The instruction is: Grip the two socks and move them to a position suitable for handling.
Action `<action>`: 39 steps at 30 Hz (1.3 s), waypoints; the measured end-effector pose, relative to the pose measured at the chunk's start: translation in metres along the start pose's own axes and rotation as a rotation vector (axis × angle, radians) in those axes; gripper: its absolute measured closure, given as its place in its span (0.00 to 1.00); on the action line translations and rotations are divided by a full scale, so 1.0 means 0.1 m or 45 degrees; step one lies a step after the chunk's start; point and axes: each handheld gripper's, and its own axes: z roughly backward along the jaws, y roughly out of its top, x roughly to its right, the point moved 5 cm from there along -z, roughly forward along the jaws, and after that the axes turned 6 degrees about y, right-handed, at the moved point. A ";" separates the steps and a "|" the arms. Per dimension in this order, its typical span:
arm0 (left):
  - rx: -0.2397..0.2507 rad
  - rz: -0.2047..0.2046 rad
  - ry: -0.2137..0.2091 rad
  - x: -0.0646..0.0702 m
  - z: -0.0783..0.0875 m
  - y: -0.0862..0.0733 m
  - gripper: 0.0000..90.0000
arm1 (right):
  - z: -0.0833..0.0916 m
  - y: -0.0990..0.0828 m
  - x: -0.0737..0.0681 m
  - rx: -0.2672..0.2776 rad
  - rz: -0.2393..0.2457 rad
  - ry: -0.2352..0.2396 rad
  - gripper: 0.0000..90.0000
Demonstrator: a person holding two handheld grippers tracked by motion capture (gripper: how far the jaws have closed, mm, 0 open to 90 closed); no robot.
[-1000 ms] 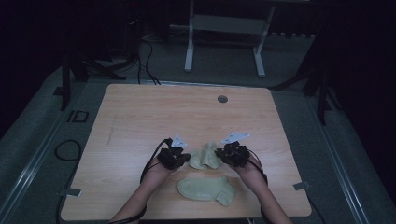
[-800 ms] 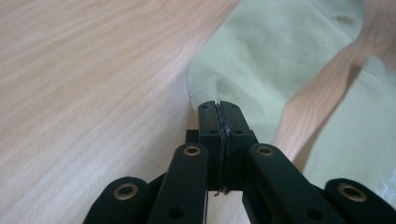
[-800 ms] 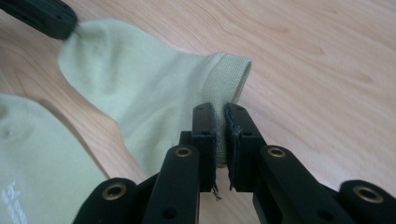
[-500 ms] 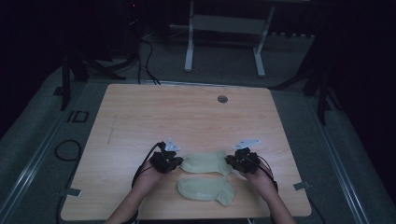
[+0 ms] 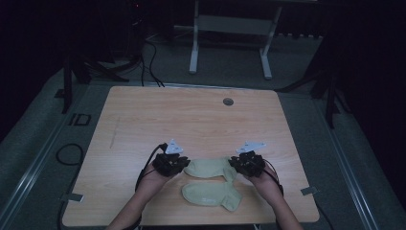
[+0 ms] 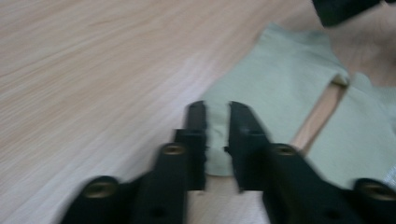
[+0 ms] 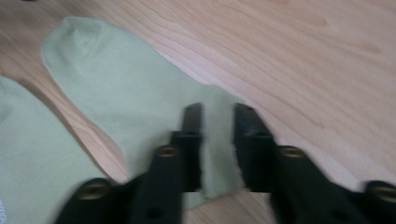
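Two pale green socks lie on the wooden table point(image 5: 191, 120). The upper sock point(image 5: 208, 167) is spread flat between my grippers. My left gripper point(image 5: 185, 166) holds its left end; in the left gripper view the jaws stand close together around a strip of the sock point(image 6: 280, 84), gripper point(image 6: 217, 109). My right gripper point(image 5: 235, 164) holds the right end in the same way, gripper point(image 7: 218, 109), sock point(image 7: 116, 79). The lower sock point(image 5: 210, 195) lies just in front, near the table's front edge, also seen as lower sock point(image 6: 359, 135) and lower sock point(image 7: 32, 154).
A round grommet hole point(image 5: 228, 101) sits at the table's far edge. Bare wood stretches behind and to the left of the socks. A white desk frame point(image 5: 230, 43) and cables point(image 5: 148, 62) stand on the floor beyond the table.
The upper sock was bunched between the grippers a second ago. The grippers have moved apart and toward the front edge, and the sock is now stretched out flat.
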 end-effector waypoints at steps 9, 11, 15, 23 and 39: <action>-0.097 -0.003 0.004 0.03 -0.29 -0.12 0.87 | -0.23 -0.14 -0.06 -0.100 0.034 0.039 0.76; -0.092 -0.012 0.007 0.02 -0.32 -0.13 0.84 | -0.26 -0.15 -0.03 -0.087 0.039 0.057 0.71; -0.084 -0.006 0.028 -0.02 -0.36 -0.10 0.80 | -0.28 -0.12 0.03 -0.088 0.068 0.074 0.70; -0.086 -0.010 0.031 -0.02 -0.38 -0.07 0.77 | -0.30 -0.09 0.08 -0.096 0.083 0.065 0.68; -0.003 -0.011 0.018 0.05 0.18 -0.06 0.55 | 0.08 -0.05 -0.09 -0.033 0.096 0.073 0.55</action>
